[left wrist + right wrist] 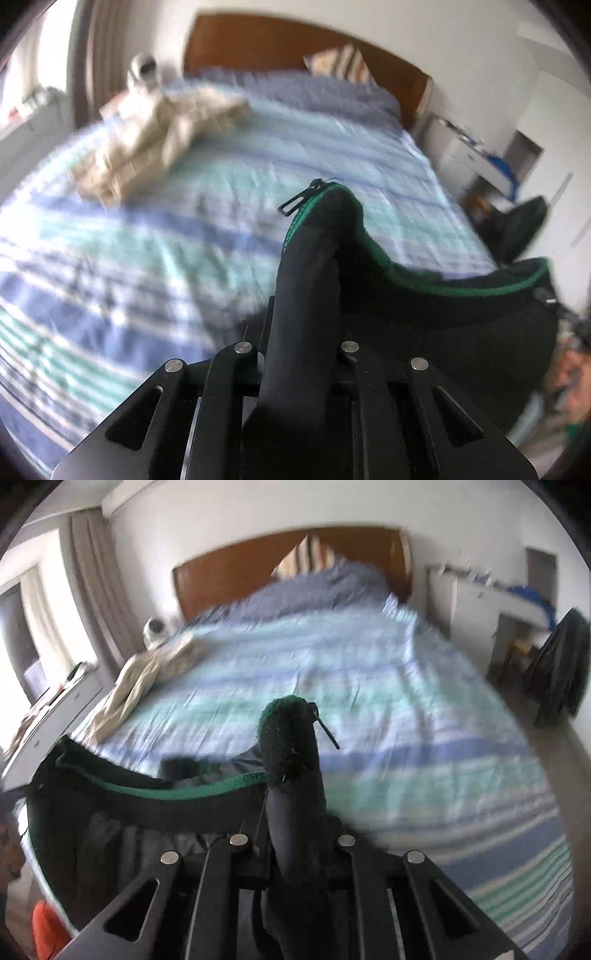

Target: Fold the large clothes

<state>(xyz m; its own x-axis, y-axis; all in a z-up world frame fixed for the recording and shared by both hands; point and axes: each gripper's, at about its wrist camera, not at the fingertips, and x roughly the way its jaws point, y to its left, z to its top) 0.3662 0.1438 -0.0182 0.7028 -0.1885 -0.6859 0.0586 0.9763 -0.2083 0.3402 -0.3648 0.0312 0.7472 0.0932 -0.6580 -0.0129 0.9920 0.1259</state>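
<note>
A black jacket (424, 317) with green trim and a zip hangs stretched between my two grippers above the striped bed (184, 229). My left gripper (314, 266) is shut on one top corner; the cloth wraps its fingers and a zip pull sticks out at the tip. In the right wrist view the same black jacket (122, 812) sags to the left, and my right gripper (291, 760) is shut on the other corner, its fingers hidden under the cloth. The green-edged hem runs from one grip to the other.
A beige garment (159, 136) lies crumpled at the far left of the bed (369, 686). A wooden headboard (240, 572), pillows and a white round object (155, 629) stand at the far end. A white dresser (476, 155) and dark clothes (561, 661) sit on the right.
</note>
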